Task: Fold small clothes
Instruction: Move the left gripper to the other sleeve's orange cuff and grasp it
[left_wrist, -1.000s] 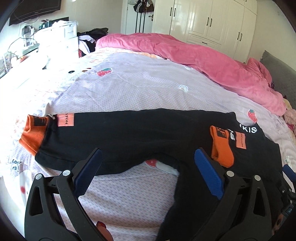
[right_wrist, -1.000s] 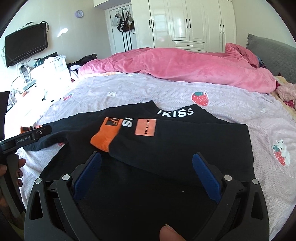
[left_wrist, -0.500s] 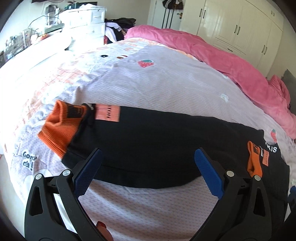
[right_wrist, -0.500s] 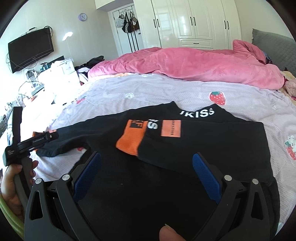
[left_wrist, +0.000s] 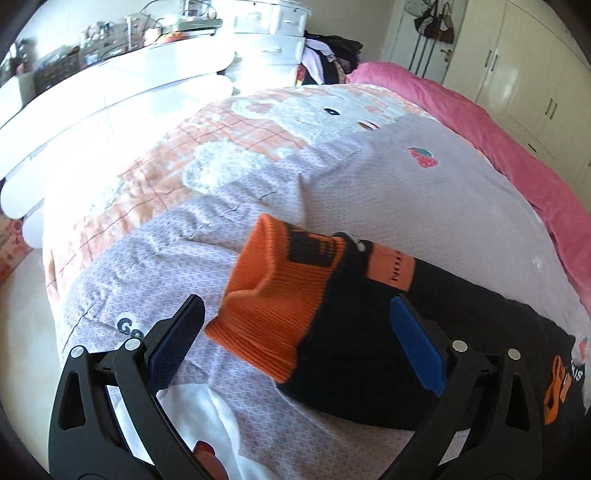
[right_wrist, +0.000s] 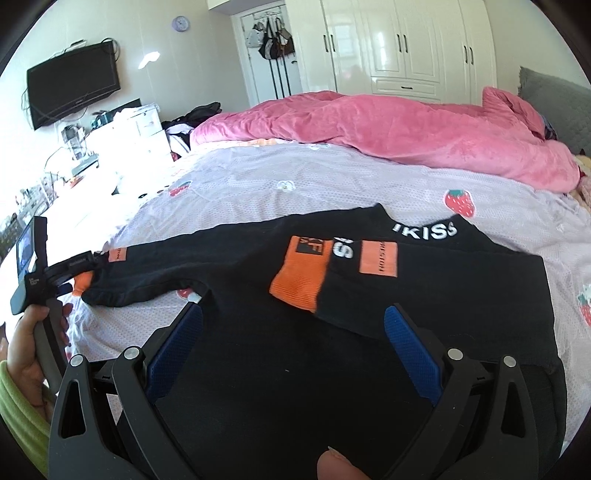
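Note:
A small black sweatshirt (right_wrist: 280, 354) with orange cuffs lies on the lilac bedsheet (right_wrist: 332, 177). Its right sleeve is folded across the chest, orange cuff (right_wrist: 301, 280) up. Its left sleeve (left_wrist: 424, 314) stretches out sideways, ending in an orange cuff (left_wrist: 280, 295). My left gripper (left_wrist: 295, 332) is open, its jaws on either side of that cuff, just above it. It also shows in the right wrist view (right_wrist: 74, 273) at the sleeve end. My right gripper (right_wrist: 293, 339) is open and empty above the shirt's body.
A pink duvet (right_wrist: 388, 129) is heaped along the far side of the bed. White furniture (left_wrist: 147, 85) with clutter stands left of the bed, whose edge (left_wrist: 62, 306) drops off near the cuff. White wardrobes (right_wrist: 402, 44) line the back wall.
My left gripper has moved left along the outstretched sleeve, from near the armpit to the orange cuff. The right gripper has stayed over the shirt's body.

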